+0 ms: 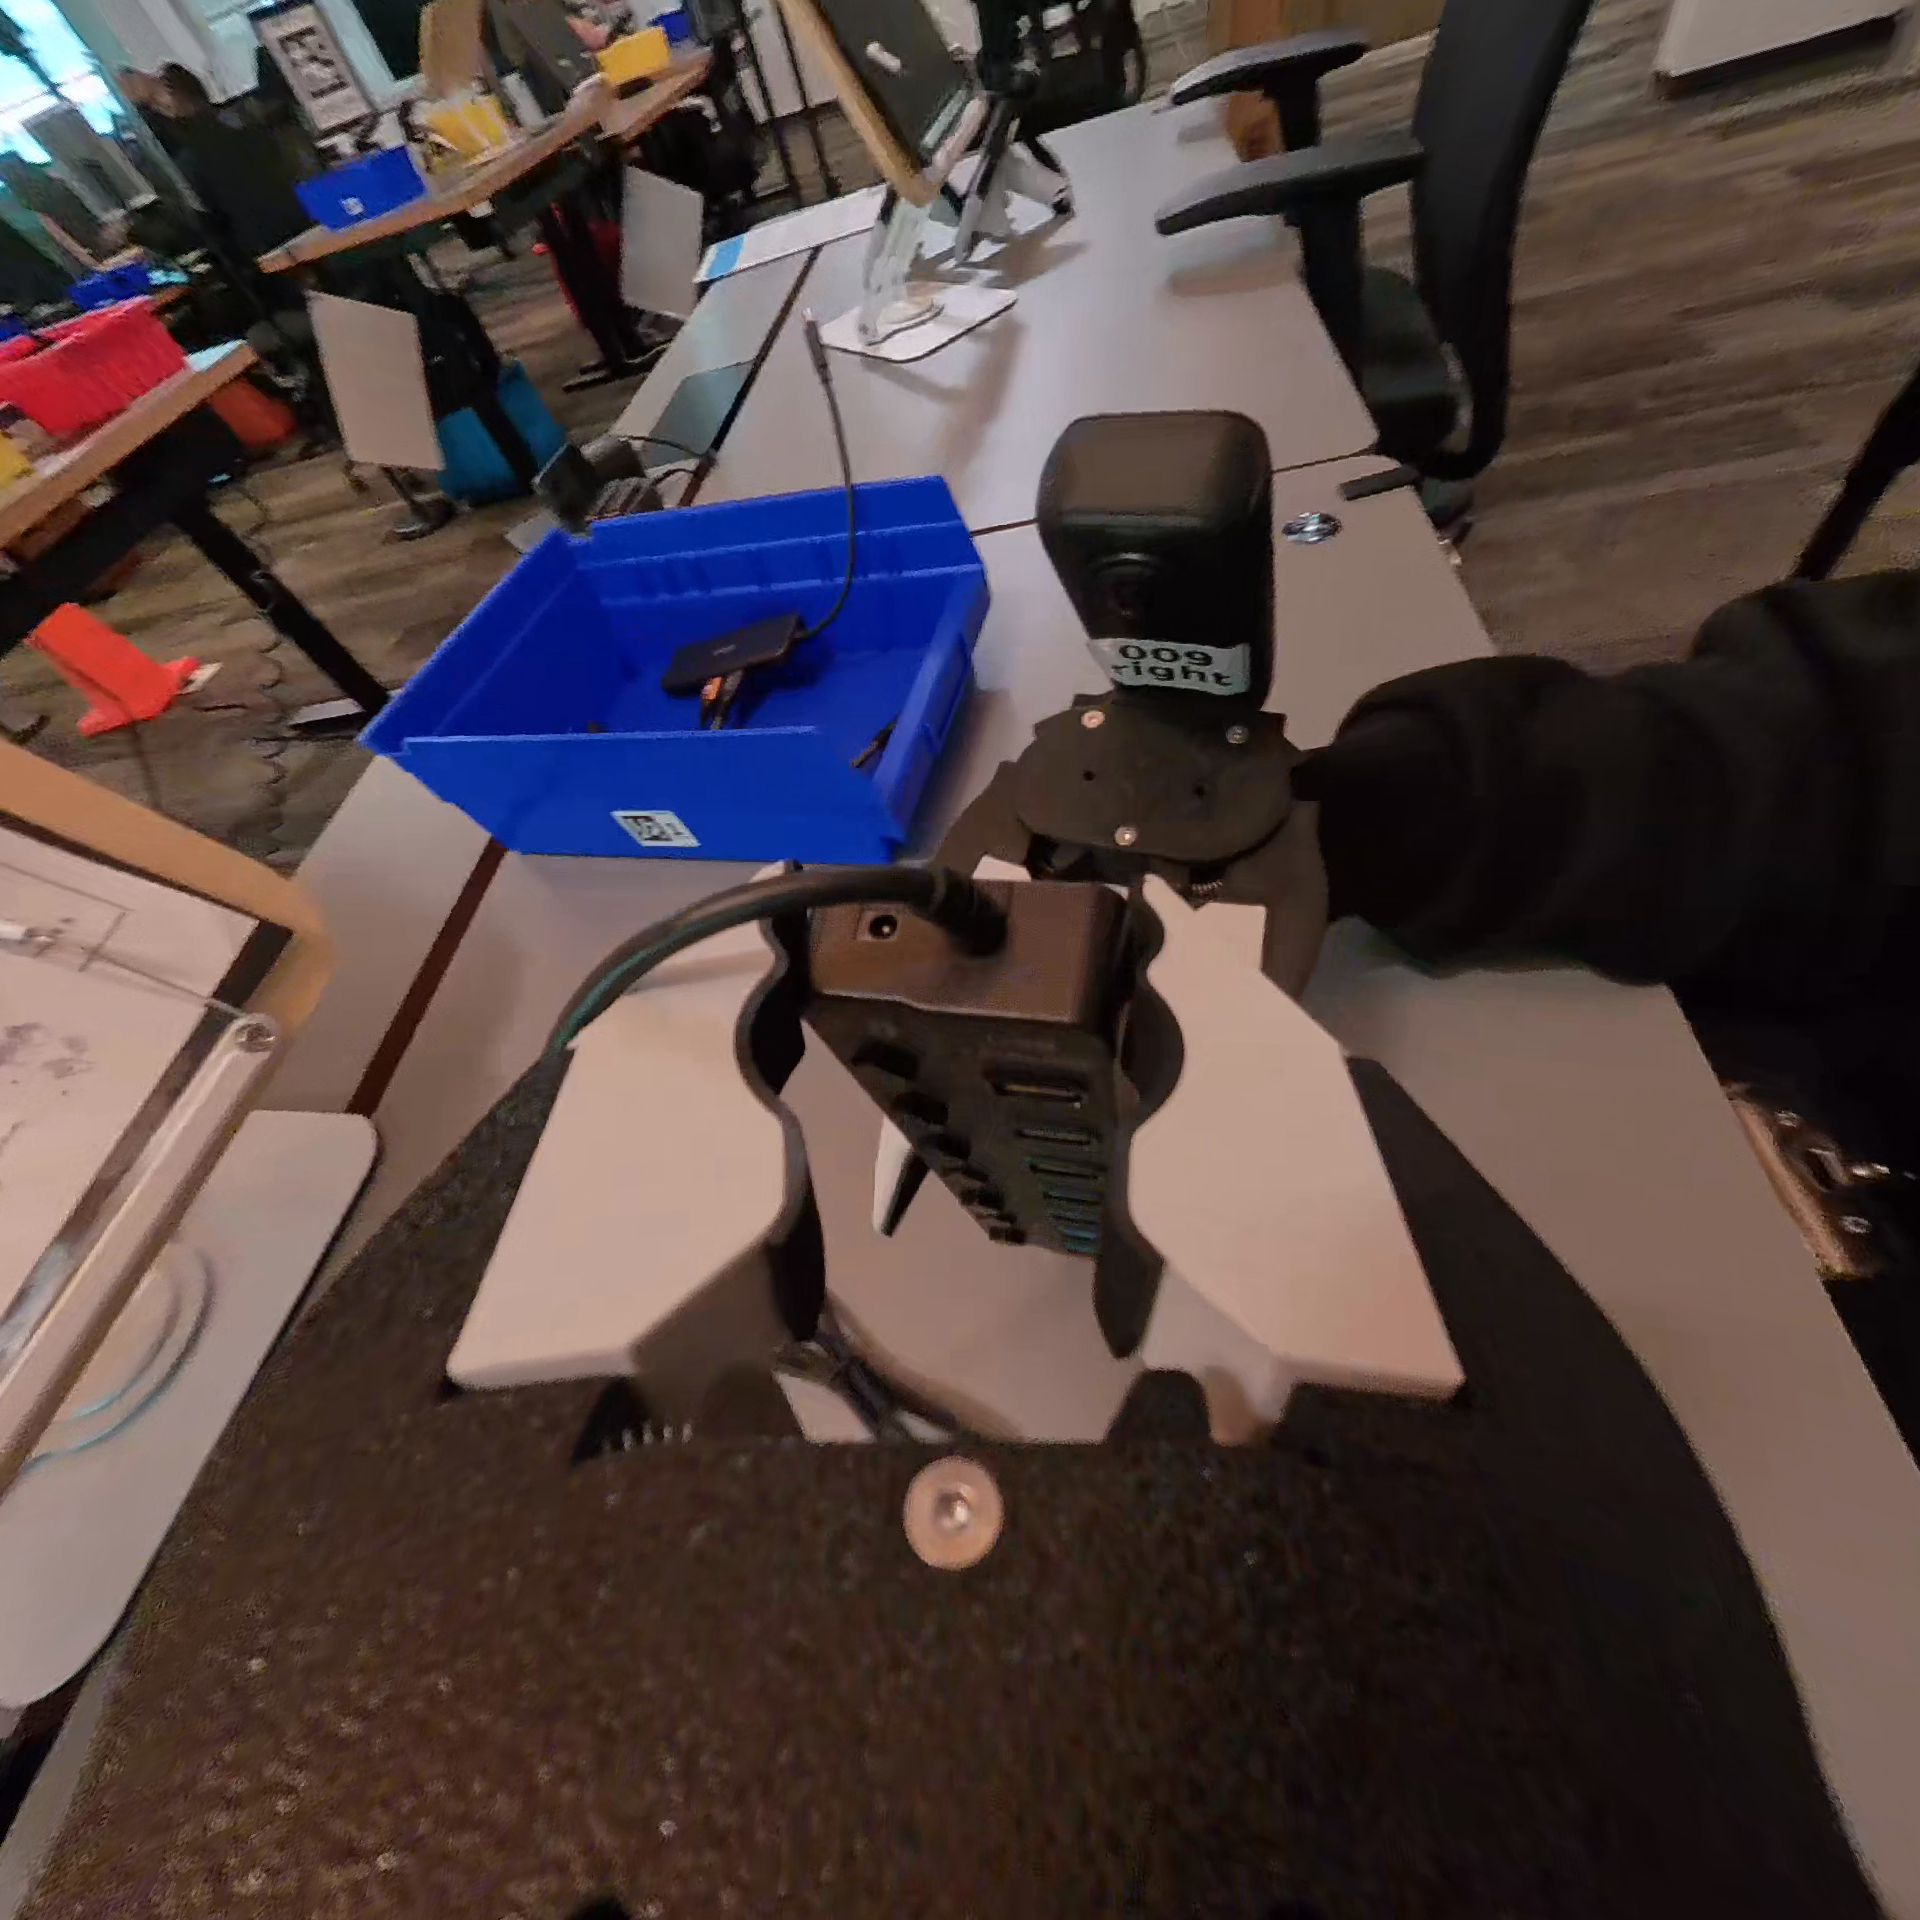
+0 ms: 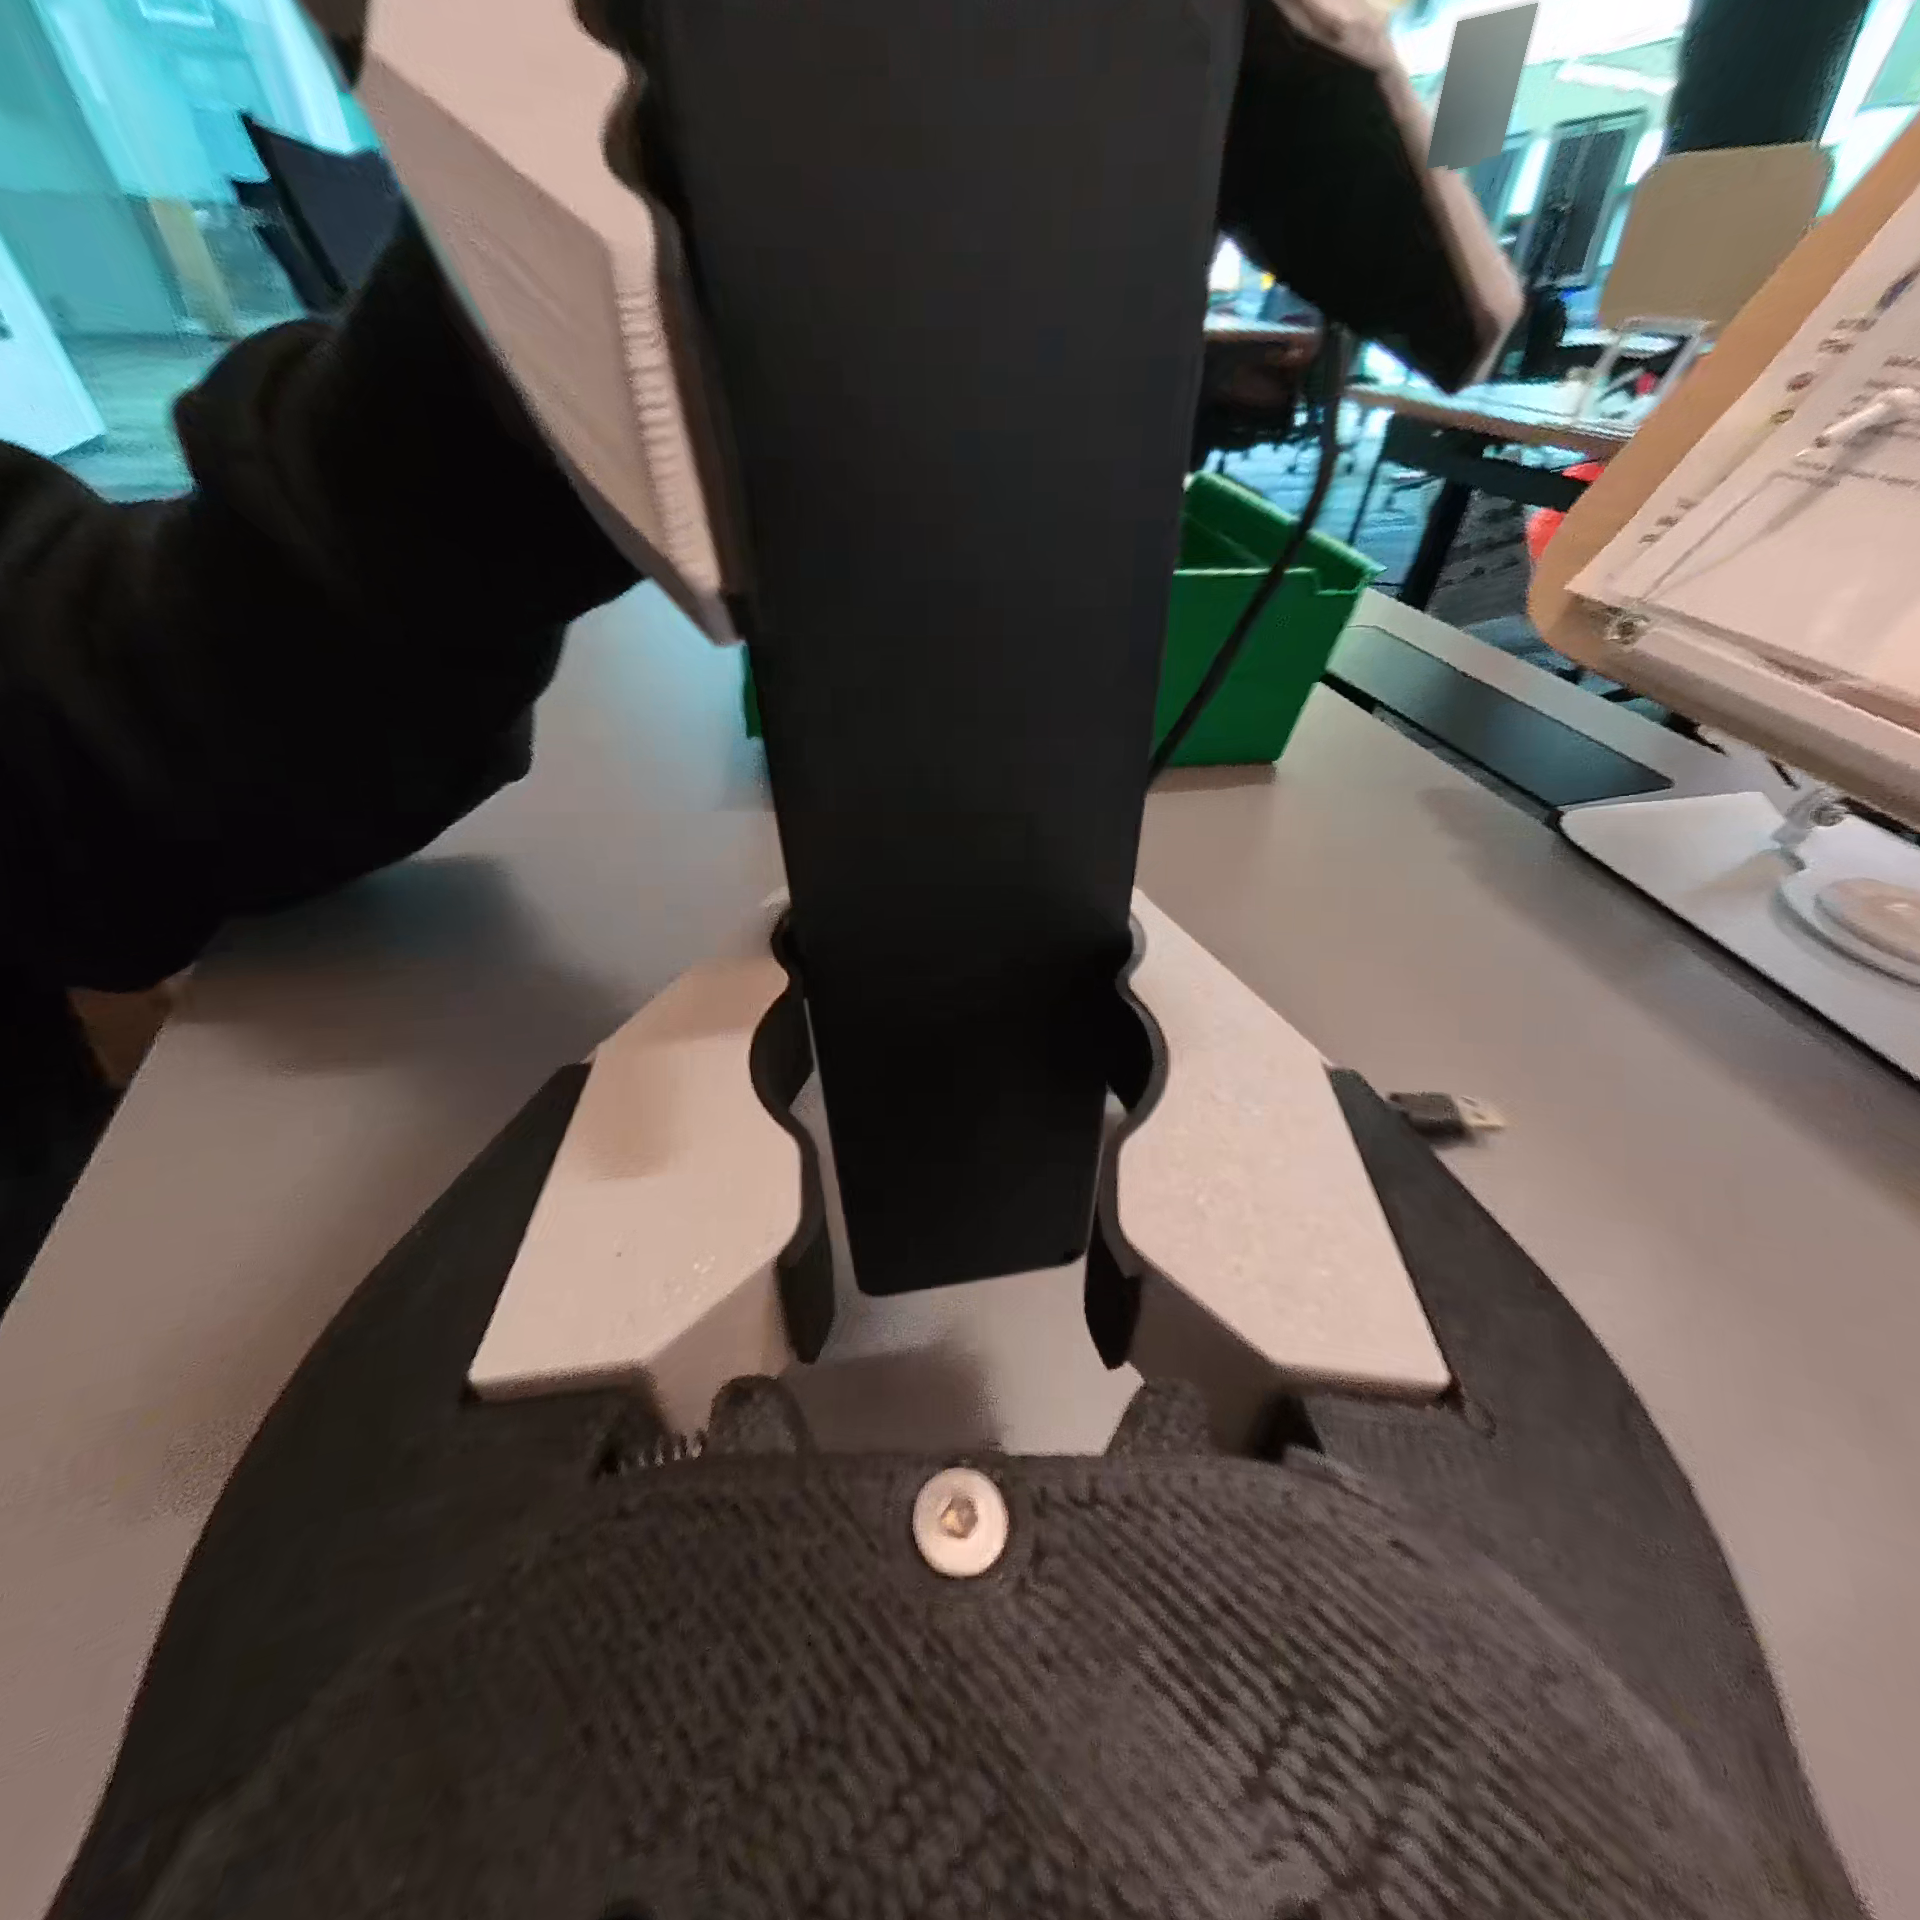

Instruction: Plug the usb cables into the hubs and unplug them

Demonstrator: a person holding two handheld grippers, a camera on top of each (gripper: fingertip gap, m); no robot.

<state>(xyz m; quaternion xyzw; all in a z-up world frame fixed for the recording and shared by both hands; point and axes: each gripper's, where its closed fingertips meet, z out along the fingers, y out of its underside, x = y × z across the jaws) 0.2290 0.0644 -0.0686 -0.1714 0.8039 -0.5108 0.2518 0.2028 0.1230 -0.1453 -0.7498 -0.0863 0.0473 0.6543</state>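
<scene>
Grey desk [image 1: 1091, 343] held a blue bin [image 1: 665, 675] with a small hub [image 1: 732, 649]. Both left gripper [image 1: 961, 1091] and right gripper [image 2: 961, 1122] were clamped on black hub [image 1: 997, 1049], cable [image 1: 727, 914] attached, above the desk.

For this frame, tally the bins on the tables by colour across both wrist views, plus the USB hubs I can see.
Blue bins: 1, the near blue bin on the grey table; other blue bins far back are not counted
Green bins: 1, the green bin
USB hubs: 2, the black hub held between both grippers' jaws, and the small hub in the blue bin
Total: 4
</scene>
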